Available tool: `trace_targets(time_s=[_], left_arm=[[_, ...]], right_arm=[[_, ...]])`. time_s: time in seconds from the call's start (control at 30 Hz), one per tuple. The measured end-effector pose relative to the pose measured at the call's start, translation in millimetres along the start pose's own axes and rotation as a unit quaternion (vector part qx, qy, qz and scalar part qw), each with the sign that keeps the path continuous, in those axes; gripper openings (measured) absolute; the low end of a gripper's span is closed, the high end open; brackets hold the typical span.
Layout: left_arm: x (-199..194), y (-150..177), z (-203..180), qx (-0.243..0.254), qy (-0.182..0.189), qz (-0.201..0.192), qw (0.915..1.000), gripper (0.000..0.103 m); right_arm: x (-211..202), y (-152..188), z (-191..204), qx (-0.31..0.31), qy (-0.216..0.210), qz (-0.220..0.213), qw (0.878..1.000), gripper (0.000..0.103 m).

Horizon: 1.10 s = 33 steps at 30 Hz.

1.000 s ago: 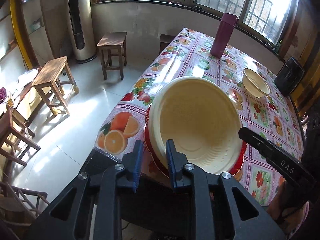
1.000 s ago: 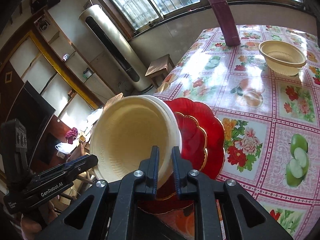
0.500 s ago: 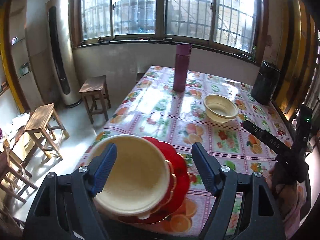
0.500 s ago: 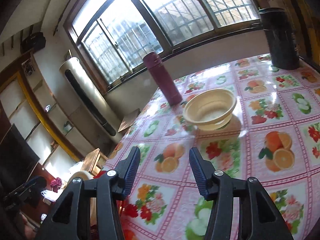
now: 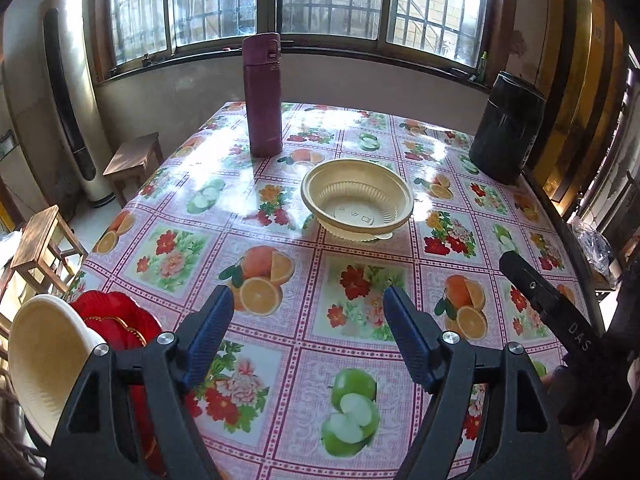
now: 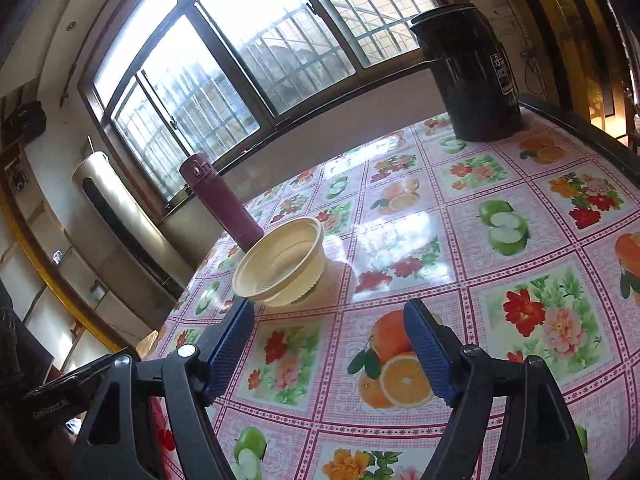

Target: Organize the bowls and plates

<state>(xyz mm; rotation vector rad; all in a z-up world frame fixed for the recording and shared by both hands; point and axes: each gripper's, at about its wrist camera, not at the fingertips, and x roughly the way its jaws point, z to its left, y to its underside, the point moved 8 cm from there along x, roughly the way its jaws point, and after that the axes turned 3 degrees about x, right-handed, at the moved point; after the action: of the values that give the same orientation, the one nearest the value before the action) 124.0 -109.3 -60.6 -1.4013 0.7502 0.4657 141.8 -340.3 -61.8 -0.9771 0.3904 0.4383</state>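
Sunlit barred windows (image 5: 332, 0) run along the far wall of the room, and below them stands a table covered with a glossy pink oilcloth printed with fruit and flowers (image 5: 360, 292). Near the middle of that cloth sits a cream ribbed plastic bowl (image 5: 357, 199), upright and with nothing in it; the right wrist view shows the same bowl (image 6: 280, 262) just beyond the left blue pad. Behind the bowl, toward the window, stands a tall maroon insulated flask (image 5: 262, 94), apart from it. At the far right corner of the table is a black cylindrical kettle-like container (image 5: 506, 128).

At the near left edge of the table a second cream plastic bowl (image 5: 42, 364) rests tilted on a red scalloped plate with a gold line (image 5: 118, 320); how many plates lie under it cannot be told.

Over the near part of the table, the left gripper (image 5: 308, 334) has its blue-padded fingers spread wide with only tablecloth between them. The right gripper (image 6: 330, 350) has just been opening its jaws; they stand wide apart with nothing between them, aimed across the cloth toward the centre bowl. Both grip nothing. Wooden stools (image 5: 134, 162) stand on the floor to the left, beside a tall white floor-standing air conditioner (image 5: 60, 92)
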Motion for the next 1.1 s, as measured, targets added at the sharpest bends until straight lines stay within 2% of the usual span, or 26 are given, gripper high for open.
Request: trace_targets(time_s=[0.17, 0.47, 0.73, 1.1], left_arm=[[20, -8, -23, 0.013, -0.004, -0.001, 0.9999, 0.077], [54, -12, -21, 0.0, -0.011, 0.012, 0.9999, 0.077], [76, -2, -18, -0.001, -0.014, 0.027, 0.9995, 0.077], [86, 7, -24, 0.01, -0.009, 0.038, 0.9992, 0.077]], right_arm=[[-7, -3, 2, -0.021, 0.029, -0.02, 0.999, 0.085], [-2, -9, -17, -0.024, 0.106, -0.02, 0.994, 0.085], [-1, -6, -21, -0.028, 0.126, -0.017, 0.991, 0.085], [3, -4, -24, -0.035, 0.143, -0.009, 0.989, 0.085]])
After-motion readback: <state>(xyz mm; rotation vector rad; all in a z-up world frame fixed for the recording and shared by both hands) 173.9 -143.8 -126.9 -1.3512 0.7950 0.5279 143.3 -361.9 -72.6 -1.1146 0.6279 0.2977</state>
